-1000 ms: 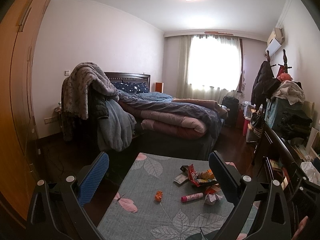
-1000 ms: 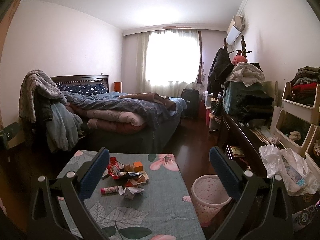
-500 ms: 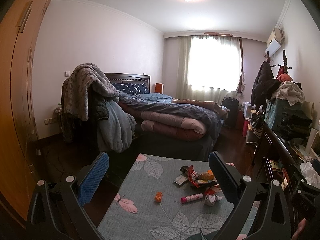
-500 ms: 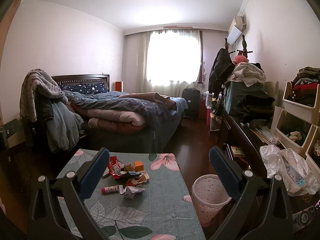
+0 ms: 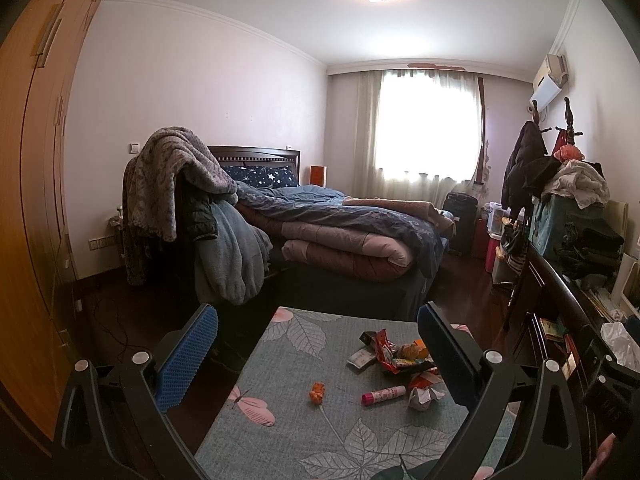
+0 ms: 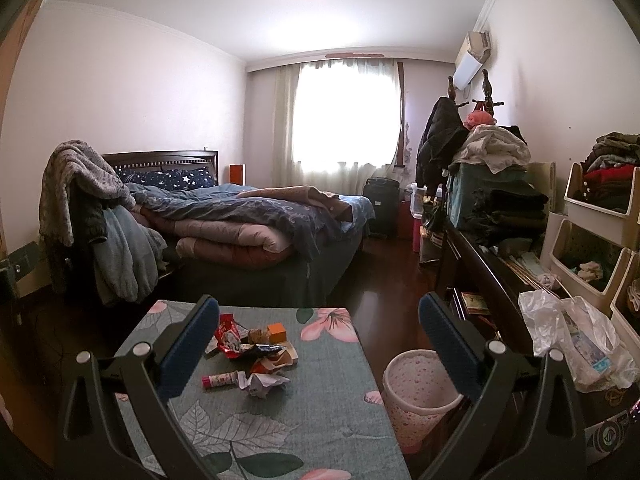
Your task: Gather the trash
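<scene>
Bedroom clutter is framing a leaf-print worktop [image 6: 280, 420] where I'm hovering both hand-held grippers, left [image 5: 316, 354] and right [image 6: 318, 346], jaws wide apart and empty. Wrappers [image 6: 240, 346], a crumpled paper ball [image 6: 262, 384] and a pink tube [image 6: 219, 379] are sitting mid-worktop, the bin [image 6: 416, 392] just beside its edge. I'm judging the paper light and crushable, so pinching its bulging middle.

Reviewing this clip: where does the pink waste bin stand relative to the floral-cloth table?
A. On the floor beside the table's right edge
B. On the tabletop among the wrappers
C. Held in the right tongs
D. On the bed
A. In the right wrist view the pink waste bin stands on the dark floor just off the right edge of the table, empty-looking and untouched by the open right tongs.
</scene>
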Available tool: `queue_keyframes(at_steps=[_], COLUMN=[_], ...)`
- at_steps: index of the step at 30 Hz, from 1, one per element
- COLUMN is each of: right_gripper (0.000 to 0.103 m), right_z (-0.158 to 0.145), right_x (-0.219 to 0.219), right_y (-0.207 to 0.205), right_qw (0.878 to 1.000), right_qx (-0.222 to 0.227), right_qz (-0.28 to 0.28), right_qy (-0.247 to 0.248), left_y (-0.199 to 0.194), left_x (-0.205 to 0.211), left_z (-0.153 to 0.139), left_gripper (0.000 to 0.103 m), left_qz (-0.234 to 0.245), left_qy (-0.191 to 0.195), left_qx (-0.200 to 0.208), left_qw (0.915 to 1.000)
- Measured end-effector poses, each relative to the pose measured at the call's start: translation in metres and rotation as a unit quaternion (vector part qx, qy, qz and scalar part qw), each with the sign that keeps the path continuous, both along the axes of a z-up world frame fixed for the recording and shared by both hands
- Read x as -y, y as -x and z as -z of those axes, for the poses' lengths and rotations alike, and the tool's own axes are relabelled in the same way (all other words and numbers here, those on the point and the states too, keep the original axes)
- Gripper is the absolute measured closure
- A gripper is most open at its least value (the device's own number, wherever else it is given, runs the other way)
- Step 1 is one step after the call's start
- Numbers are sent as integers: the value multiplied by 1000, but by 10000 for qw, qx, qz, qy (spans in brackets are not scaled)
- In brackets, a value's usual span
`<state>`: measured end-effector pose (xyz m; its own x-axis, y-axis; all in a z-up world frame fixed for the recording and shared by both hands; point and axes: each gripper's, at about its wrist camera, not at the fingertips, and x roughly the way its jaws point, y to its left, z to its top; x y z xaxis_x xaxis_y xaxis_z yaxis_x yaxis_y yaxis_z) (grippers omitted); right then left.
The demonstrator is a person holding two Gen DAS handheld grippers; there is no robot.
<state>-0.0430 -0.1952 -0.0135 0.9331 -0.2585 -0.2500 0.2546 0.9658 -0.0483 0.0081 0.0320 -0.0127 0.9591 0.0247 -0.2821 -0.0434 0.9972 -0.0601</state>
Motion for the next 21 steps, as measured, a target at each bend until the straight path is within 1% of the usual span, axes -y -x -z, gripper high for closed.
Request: queue_keyframes(at_steps=[21], right_gripper=[3], right_z=[0], right_x=[-2], right_y=[0], right_qw=[10000], right_qx=[-51], right_qz=[-31], right_qy=[1], left_y=[3], left_x=[0], left_z=[-4], left_gripper=[4], left_qz=[0], left_qy=[2], left_qx=[-24], left_qw=[10000])
